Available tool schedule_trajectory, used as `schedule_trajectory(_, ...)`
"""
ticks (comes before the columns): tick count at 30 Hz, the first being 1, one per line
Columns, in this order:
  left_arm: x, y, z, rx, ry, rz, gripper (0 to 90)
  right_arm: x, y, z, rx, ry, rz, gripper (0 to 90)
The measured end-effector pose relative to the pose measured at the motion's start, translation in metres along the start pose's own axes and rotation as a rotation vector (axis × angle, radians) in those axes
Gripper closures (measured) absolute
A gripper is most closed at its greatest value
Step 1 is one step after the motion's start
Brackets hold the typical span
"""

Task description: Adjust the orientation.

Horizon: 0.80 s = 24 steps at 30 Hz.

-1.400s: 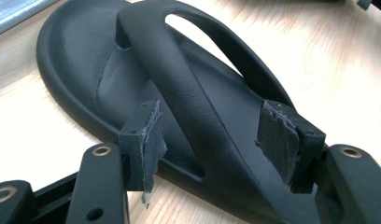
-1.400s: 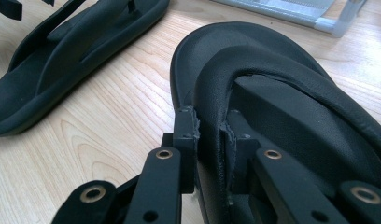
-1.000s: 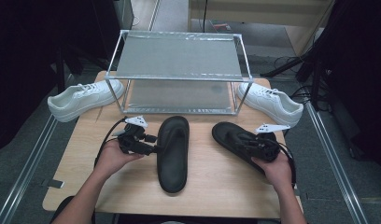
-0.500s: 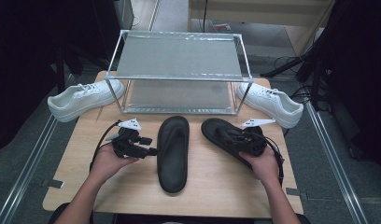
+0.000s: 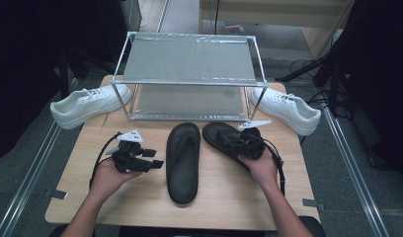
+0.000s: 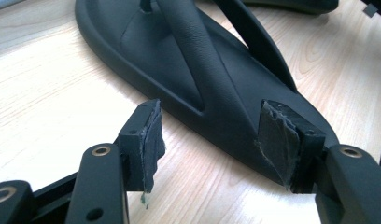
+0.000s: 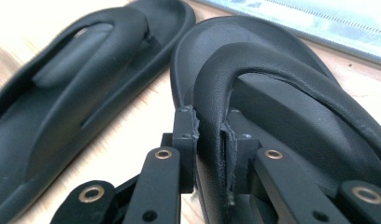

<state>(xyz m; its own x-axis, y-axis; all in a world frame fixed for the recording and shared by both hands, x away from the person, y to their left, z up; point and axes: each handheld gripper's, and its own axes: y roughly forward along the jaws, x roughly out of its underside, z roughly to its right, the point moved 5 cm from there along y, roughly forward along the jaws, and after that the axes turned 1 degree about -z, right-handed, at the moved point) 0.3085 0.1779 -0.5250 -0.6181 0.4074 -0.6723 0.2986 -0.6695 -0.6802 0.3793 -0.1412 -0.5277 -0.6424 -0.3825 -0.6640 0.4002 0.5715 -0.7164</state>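
- Two black sandals lie on the bench (image 5: 81, 197) before the shelf rack (image 5: 189, 74); I am pairing them up.
- My right claw (image 7: 210, 140) pinches the strap of the right sandal (image 5: 229, 140), close beside the left sandal (image 5: 183, 158).
- My left claw (image 5: 152, 164) gapes wide, empty, next to that one.
- Next, I judge, set it down parallel and release.

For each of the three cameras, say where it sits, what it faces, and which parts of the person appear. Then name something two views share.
High view: above the person's side, looking forward and down on the table; forearms and both hands show.
Left gripper view: on the left gripper, facing the centre flip-flop; open fingers show.
Right gripper view: on the right gripper, shut on the right flip-flop strap.
Shared: the centre flip-flop.
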Motion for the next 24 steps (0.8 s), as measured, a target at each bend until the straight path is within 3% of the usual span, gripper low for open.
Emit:
schedule_trajectory(5, 0.003, 0.003, 0.0, -0.007, 0.003, 0.012, 38.9, -0.001, 0.01, -0.002, 0.023, -0.013, -0.02, 78.1)
schedule_trajectory(10, 0.005, 0.006, 0.0, -0.008, 0.003, 0.006, 40.4, -0.004, 0.015, -0.004, 0.015, -0.012, -0.014, 76.9)
schedule_trajectory(13, 0.005, 0.008, -0.001, -0.012, 0.003, 0.009, 40.3, -0.004, 0.014, -0.005, -0.003, -0.021, -0.005, 65.5)
schedule_trajectory(17, 0.005, 0.009, -0.003, -0.017, 0.001, 0.013, 40.9, -0.005, 0.005, -0.006, 0.0, -0.052, 0.015, 59.5)
schedule_trajectory(21, 0.006, 0.013, -0.006, -0.019, -0.007, -0.002, 42.2, -0.003, -0.008, -0.004, -0.019, -0.046, 0.047, 61.2)
schedule_trajectory(24, 0.005, 0.016, -0.009, -0.02, -0.011, -0.009, 44.3, 0.0, -0.017, 0.0, -0.05, -0.036, 0.043, 73.3)
